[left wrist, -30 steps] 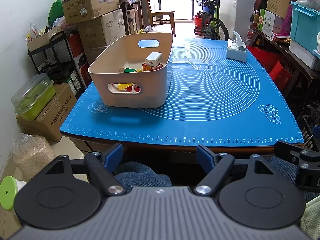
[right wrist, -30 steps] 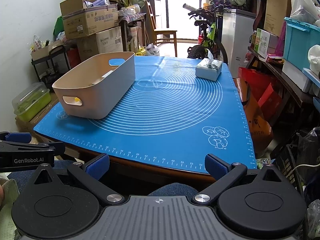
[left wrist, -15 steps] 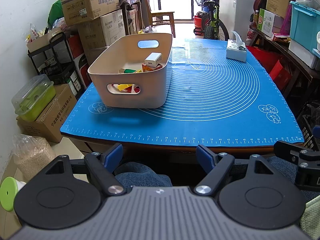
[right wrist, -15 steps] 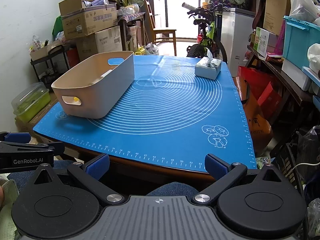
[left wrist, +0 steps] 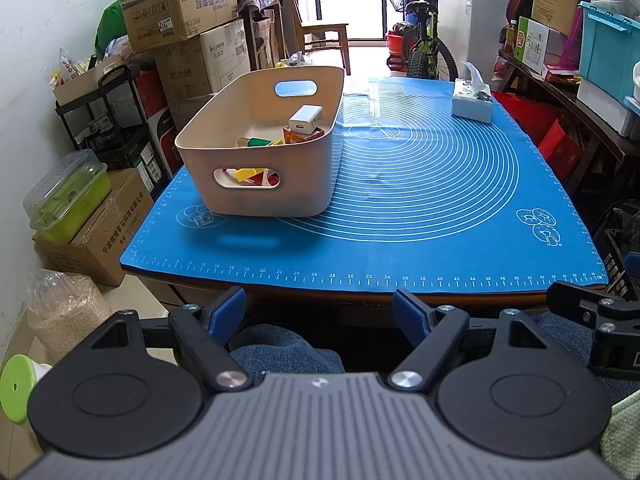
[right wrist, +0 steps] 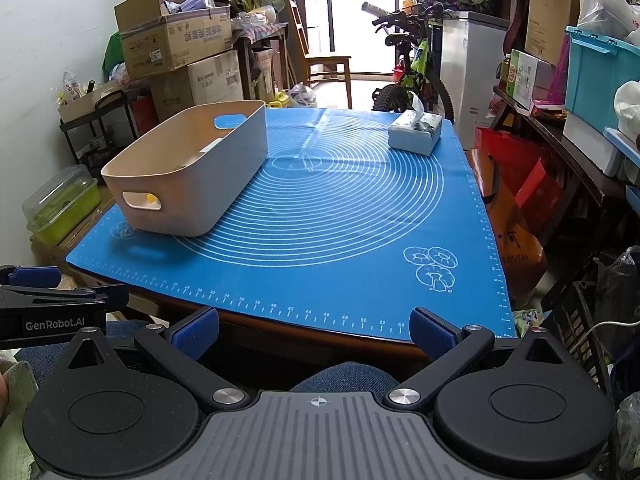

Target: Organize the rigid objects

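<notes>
A beige basket (left wrist: 308, 184) stands on the left of the blue mat (left wrist: 432, 200); it also shows in the right wrist view (right wrist: 224, 168). Inside lie a white charger (left wrist: 305, 119), a red box (left wrist: 303, 135) and several small coloured pieces (left wrist: 250, 174). My left gripper (left wrist: 320, 310) is open and empty, held back off the table's near edge over the person's lap. My right gripper (right wrist: 314, 330) is open and empty, also short of the near edge.
A tissue box (left wrist: 472, 102) stands at the mat's far right, also in the right wrist view (right wrist: 416, 132). Stacked cardboard boxes (left wrist: 180, 4) and a rack line the left wall. A bicycle (right wrist: 412, 68) stands beyond the table. Shelves with bins stand on the right.
Both views have shifted only slightly. The grippers stay open and nothing on the table has moved.
</notes>
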